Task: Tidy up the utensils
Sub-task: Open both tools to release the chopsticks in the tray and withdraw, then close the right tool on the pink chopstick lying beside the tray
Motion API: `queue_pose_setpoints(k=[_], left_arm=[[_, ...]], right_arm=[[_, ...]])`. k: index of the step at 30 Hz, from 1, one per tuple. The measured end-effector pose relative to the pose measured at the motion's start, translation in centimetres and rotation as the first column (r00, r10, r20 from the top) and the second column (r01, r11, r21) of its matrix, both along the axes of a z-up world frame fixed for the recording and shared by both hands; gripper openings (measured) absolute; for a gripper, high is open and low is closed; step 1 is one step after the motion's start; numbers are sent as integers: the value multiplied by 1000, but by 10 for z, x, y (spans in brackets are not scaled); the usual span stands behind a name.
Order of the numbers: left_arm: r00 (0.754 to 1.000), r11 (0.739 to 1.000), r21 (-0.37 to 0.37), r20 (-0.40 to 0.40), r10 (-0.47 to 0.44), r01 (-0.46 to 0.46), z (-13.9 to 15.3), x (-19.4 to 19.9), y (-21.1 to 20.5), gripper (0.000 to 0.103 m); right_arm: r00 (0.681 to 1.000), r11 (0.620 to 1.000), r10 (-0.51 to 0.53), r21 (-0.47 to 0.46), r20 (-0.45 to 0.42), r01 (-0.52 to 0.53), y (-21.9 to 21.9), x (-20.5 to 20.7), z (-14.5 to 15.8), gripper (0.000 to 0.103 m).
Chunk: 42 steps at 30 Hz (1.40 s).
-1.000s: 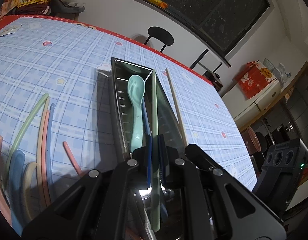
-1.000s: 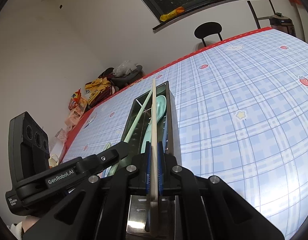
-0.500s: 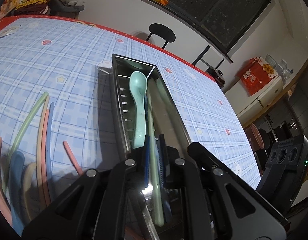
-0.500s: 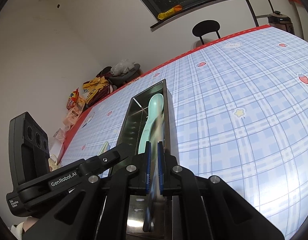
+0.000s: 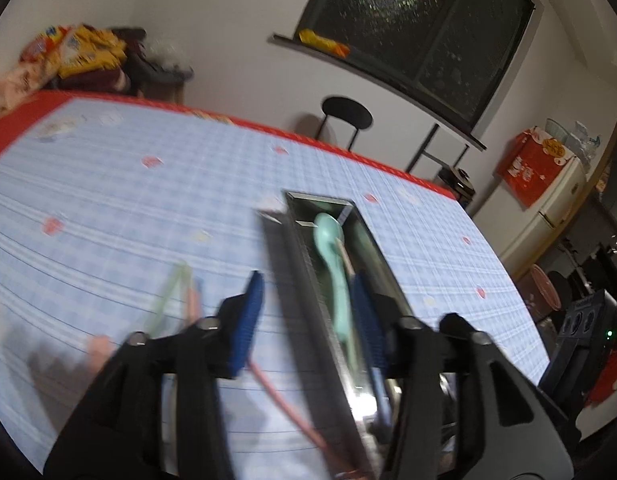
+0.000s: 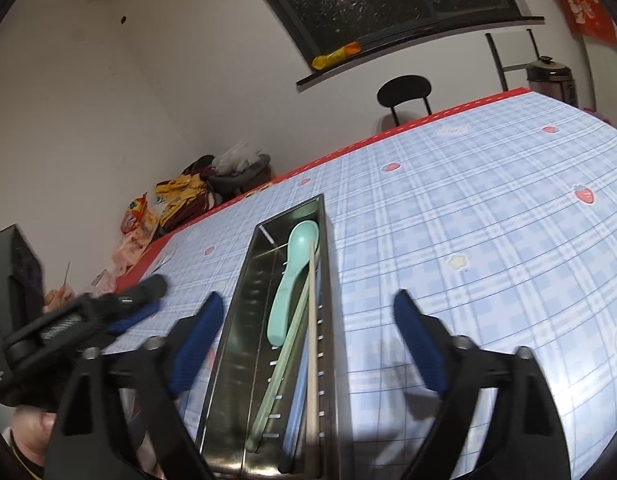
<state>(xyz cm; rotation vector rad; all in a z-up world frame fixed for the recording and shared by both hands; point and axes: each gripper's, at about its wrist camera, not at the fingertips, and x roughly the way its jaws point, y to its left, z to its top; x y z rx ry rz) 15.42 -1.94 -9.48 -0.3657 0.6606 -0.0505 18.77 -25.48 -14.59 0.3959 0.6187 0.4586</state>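
A long metal tray (image 6: 244, 292) lies on the blue checked tablecloth. It holds a mint spoon (image 6: 296, 272), a pale green chopstick (image 6: 284, 356), a beige chopstick (image 6: 312, 340) and a blue utensil (image 6: 296, 420). My right gripper (image 6: 308, 344) hovers over the tray's near end, its jaws opening wide and pressing on nothing. My left gripper (image 5: 306, 320) is blurred, its jaws opening astride the tray's (image 5: 296, 272) left wall and the spoon (image 5: 332, 264), gripping nothing. In the right wrist view the left gripper (image 6: 144, 304) sits left of the tray.
Loose green chopsticks (image 5: 168, 300) and a pink one (image 5: 280, 396) lie on the cloth left of the tray. A black chair (image 6: 404, 92) stands beyond the table's red far edge. Snack bags (image 6: 176, 196) are piled at the far left corner. Part of a hand (image 6: 28, 432) shows at bottom left.
Both grippers were shut on chopsticks over the tray and have let go. The green and beige chopsticks now lie in the tray. The left gripper has lifted and swung left.
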Motion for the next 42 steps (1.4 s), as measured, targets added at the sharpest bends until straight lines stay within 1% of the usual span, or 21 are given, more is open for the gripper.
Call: queue_pose_setpoints(k=[1,3,4,5,6,8,10,13,15,18,20,24,26,28,31,34,36,39,40,42], left_arm=[[1000,1000,20,13,11,-11,5,-6,7,59],[999,998,48,30,27,-28,12,-14,15,69],[998,997,63,43,39,-42,16,-21,21,79],[997,995,81,57,53,-58,19,-28,26,87],[995,993,97,71,64,-71,23,-34,30,89],[994,988,129,83,69,-80,29,-48,38,98],[994,986,150,84,63,-75,32,-57,44,97],[996,978,202,79,43,-59,36,-73,52,97],[995,971,233,89,32,-52,38,-88,60,97],[995,969,244,96,19,-41,36,-103,70,97],[995,971,239,102,8,-33,33,-110,77,97],[994,979,202,111,-22,-1,21,-123,89,97],[994,979,205,104,-34,12,14,-125,91,97],[994,975,219,95,-47,25,6,-128,93,97],[995,973,227,84,-61,41,-4,-130,96,97],[995,972,229,73,-68,50,-12,-129,99,97],[994,972,224,66,-82,66,-18,-129,101,97],[992,969,232,65,-105,88,-24,-129,99,97],[992,967,238,66,-112,94,-26,-130,98,97],[990,964,246,63,-123,104,-30,-130,97,97]], right_arm=[[1000,1000,-13,-5,5,13,-1,-1,1,98],[999,999,-27,-20,22,27,0,-2,3,98],[999,999,-28,-28,28,29,2,-3,4,98],[999,999,-31,-38,35,32,3,-4,5,98],[998,998,-34,-48,44,36,4,-6,6,97],[997,997,-37,-63,64,41,6,-11,8,97],[995,996,-45,-74,95,52,8,-17,12,97],[989,994,-52,-93,141,65,12,-28,21,97],[982,990,-52,-123,183,75,15,-39,30,97],[972,982,-59,-162,229,97,18,-56,39,97],[970,981,-32,-180,242,77,18,-68,42,97],[981,970,28,-243,190,20,24,-82,39,97],[987,960,57,-280,148,-13,26,-88,35,97],[989,950,80,-310,127,-37,28,-94,32,98],[994,939,70,-343,83,-37,28,-100,25,98],[994,932,100,-354,42,-79,31,-104,18,97],[993,924,119,-368,16,-105,34,-107,15,91],[983,929,174,-324,-54,-182,36,-107,8,89],[980,931,179,-309,-83,-196,36,-106,4,89],[979,928,177,-312,-104,-202,38,-105,0,88]])
